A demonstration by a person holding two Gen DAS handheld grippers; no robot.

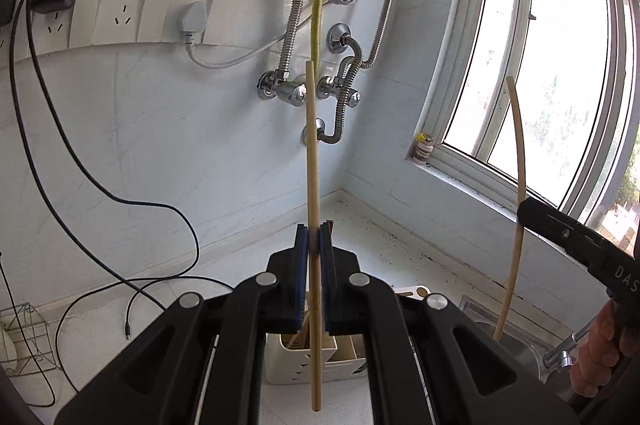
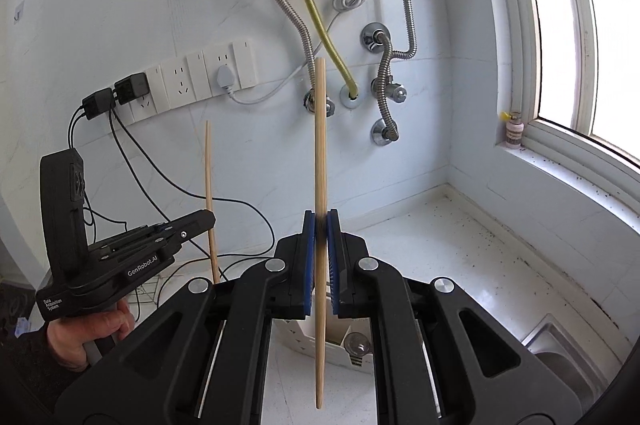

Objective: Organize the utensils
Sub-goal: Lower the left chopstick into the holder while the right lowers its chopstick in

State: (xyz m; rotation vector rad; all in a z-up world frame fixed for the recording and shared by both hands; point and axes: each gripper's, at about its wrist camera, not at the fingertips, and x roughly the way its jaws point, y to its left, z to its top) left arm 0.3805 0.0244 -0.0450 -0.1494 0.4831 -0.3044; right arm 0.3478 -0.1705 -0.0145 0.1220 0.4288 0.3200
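Black linkage arms fill the bottom of both wrist views, and between their blue pads I pinch one chopstick apiece. My left gripper (image 1: 314, 245) is clamped on the left chopstick (image 1: 313, 185), which stands nearly upright, its top against the wall pipes (image 1: 344, 97) and its lower end hanging free in front of the caddy (image 1: 316, 357). My right gripper (image 2: 321, 233) is clamped on the right chopstick (image 2: 320, 185), also upright, with the caddy far below it and the sink (image 2: 560, 349) to the right.

Both sticks are held near mid-length on a narrow line of pad, so I judge they could pivot or slip if I swing fast. Lowered side by side, the two grippers may knock together, or a tip may catch the caddy's rim or divider and skid out. A stick dropped on the right would probably roll into the sink.
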